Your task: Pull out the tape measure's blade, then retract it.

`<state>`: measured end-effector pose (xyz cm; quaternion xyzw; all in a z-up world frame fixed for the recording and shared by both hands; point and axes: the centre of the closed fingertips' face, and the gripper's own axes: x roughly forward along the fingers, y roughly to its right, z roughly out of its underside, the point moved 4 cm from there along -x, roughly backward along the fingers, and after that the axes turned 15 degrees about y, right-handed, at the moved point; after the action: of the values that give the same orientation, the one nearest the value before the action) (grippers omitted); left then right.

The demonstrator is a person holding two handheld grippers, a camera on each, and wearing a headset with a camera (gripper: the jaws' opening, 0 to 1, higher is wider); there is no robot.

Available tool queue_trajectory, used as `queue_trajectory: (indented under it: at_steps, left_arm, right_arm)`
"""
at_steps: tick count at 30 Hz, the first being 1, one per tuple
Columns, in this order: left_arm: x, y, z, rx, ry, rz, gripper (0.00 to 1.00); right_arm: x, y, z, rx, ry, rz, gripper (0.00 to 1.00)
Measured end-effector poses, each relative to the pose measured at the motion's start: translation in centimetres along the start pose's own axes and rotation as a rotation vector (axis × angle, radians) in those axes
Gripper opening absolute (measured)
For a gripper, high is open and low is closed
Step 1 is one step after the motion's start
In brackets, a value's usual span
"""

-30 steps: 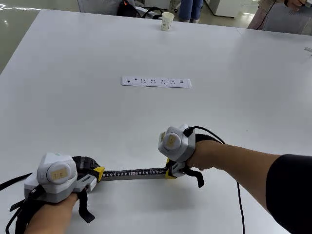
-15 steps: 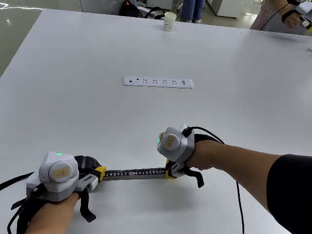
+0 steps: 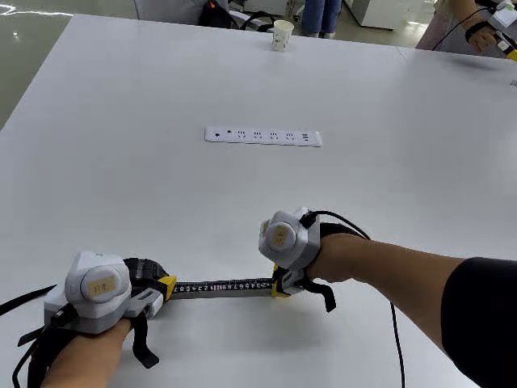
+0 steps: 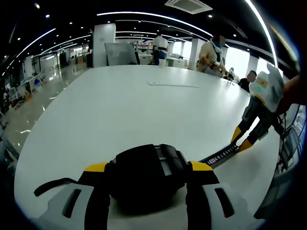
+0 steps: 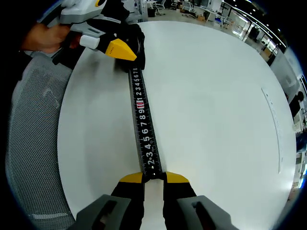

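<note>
near the front of the desk, the tape measure case sits at the left between the left tool's jaws. its blade runs right along the desk into the right tool. behind them lies a power strip; a cup stands at the far edge.

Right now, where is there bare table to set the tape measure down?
Free: the wide table between the power strip and the blade, and either side of the strip. Crowded: the near edge, left gripper, tape measure, right gripper.

Hidden: blade tip inside right claw; case partly behind left claw.
</note>
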<state>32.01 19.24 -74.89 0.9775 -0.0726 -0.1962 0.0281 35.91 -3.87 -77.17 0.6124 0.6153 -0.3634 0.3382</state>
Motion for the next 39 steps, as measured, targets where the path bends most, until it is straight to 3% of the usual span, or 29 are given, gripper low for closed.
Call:
queue_trajectory:
  at_steps: [39]
  left_arm:
    - [0.12, 0.03, 0.06, -0.008, -0.009, 0.003, 0.6]
  right_arm:
    - [0.61, 0.1, -0.88, 0.026, 0.009, -0.013, 0.1]
